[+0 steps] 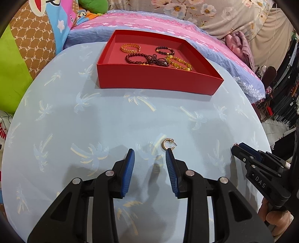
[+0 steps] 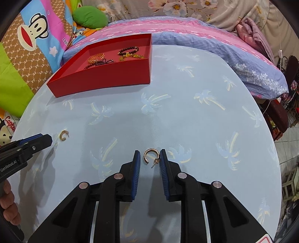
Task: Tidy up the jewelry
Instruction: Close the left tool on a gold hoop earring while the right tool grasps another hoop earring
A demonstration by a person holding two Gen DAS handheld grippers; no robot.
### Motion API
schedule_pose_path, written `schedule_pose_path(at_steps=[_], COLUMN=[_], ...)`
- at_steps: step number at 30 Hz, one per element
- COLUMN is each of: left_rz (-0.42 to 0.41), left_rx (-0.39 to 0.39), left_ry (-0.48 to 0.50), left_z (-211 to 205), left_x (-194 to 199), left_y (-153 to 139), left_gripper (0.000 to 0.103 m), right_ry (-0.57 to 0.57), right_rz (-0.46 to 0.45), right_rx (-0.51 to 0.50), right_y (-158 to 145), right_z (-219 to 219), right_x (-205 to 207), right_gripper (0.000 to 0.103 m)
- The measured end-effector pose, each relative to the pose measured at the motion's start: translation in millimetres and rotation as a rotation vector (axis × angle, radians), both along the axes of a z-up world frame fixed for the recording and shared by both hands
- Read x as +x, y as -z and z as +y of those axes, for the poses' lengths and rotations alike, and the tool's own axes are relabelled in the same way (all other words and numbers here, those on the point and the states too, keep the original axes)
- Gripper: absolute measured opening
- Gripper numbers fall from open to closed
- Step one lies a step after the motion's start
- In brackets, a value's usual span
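Left gripper [image 1: 150, 152]: fingers apart over the blue tabletop [image 1: 112, 115], nothing between them; one gold hoop earring [image 1: 168, 144] lies just past the tip of its right finger [image 1: 171, 168]. Right gripper [image 2: 149, 155]: fingers set narrowly, a second gold hoop earring [image 2: 151, 156] on the table between the tips, against the right pad, clear of the left. Red box [image 1: 158, 82] with bracelets [image 1: 155, 56] sits well beyond both.

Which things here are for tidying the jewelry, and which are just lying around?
For the job: red box of bracelets, two gold earrings, left gripper, right gripper.

Just lying around: green cushion, monkey blanket, pink bedspread.
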State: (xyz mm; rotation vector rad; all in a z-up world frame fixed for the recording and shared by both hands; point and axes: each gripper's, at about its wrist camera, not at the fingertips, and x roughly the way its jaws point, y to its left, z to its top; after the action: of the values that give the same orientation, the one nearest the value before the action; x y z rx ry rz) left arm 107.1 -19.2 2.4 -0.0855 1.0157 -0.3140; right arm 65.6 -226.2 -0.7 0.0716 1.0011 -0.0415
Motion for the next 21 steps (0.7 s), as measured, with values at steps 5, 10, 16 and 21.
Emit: schedule_pose_path(at_steps=[5,10,16,21], left_rz=[0.006,0.003,0.001,-0.010], left_rx=[-0.002,-0.002,0.015,0.036], left_ry=[0.011,0.030,0.057,0.060], left_z=[-4.6,-12.5,-26.0,-29.2], left_x=[1.6,2.8,6.9,10.9], left_y=[2.5,2.7,6.8,8.5], left_gripper=[0.033,0.033,0.029,0.019], right_ry=[0.014,0.013,0.009,0.006], right_rz=[0.002,0.000,0.006,0.011], right_rx=[0.036,0.058,0.082,0.101], right_y=[-0.9,-2.8,-2.3,-1.0], right_z=[-3.9,-3.1,-1.7,-2.0], right_x=[-0.8,0.4,3.4,8.2], right_gripper=[0.016,0.016,0.016,0.016])
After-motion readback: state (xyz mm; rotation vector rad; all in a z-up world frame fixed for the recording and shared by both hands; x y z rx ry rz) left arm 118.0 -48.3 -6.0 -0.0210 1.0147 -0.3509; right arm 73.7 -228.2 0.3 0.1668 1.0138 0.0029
